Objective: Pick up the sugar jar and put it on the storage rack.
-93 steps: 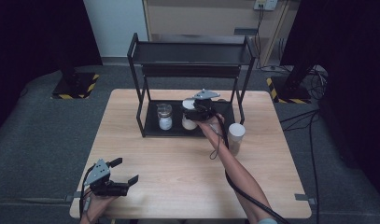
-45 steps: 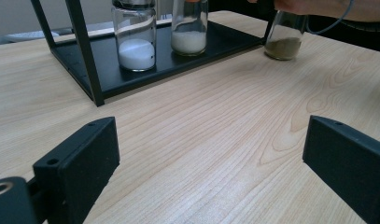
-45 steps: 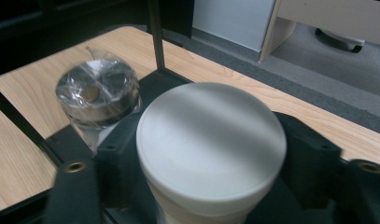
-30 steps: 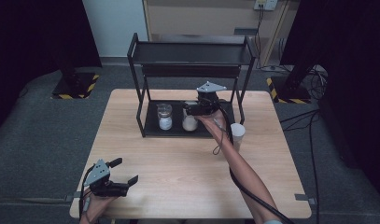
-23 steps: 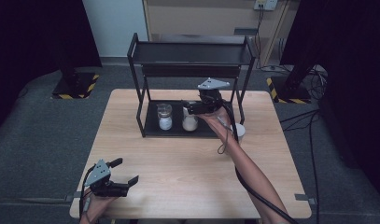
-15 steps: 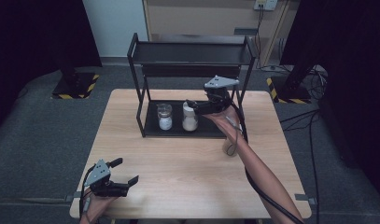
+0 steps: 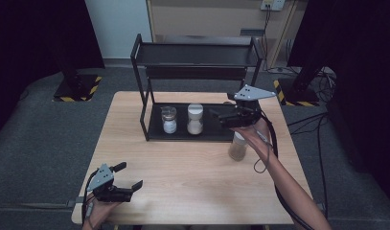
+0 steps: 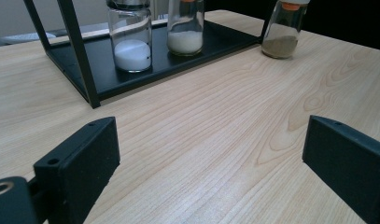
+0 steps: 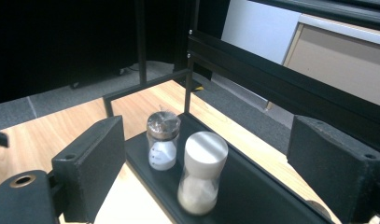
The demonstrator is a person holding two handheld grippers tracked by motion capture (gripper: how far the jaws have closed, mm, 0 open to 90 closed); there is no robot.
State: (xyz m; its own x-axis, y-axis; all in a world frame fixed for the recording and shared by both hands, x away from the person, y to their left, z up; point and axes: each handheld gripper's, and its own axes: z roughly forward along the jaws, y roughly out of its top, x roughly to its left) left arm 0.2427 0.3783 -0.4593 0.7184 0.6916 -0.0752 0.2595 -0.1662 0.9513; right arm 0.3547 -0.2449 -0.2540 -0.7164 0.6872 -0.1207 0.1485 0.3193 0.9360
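The right gripper (image 7: 220, 116) hangs above the right part of the black metal rack's lower tray (image 7: 208, 134), with its two jaws wide apart and nothing between them. In the right gripper view the jaws frame two jars that stand on this tray: a clear glass jar with a white lid and pale powder (image 9: 201, 172), which is nearer, and a shorter clear glass jar with a transparent cap and white powder (image 9: 162, 140) just beside it. In the high view these two jars stand side by side and do not touch. A third jar, a clear glass jar with brownish powder (image 7: 238, 146), stands on the light wooden table (image 7: 183, 172) just outside the front right corner of the black two-shelf metal rack (image 7: 197, 52), under the person's right hand. So there are three jars in total, two on the tray and one on the table.

The left gripper (image 7: 128, 186) rests near the front left corner of the table, well apart from the rack. Its jaws are also spread open and hold nothing.
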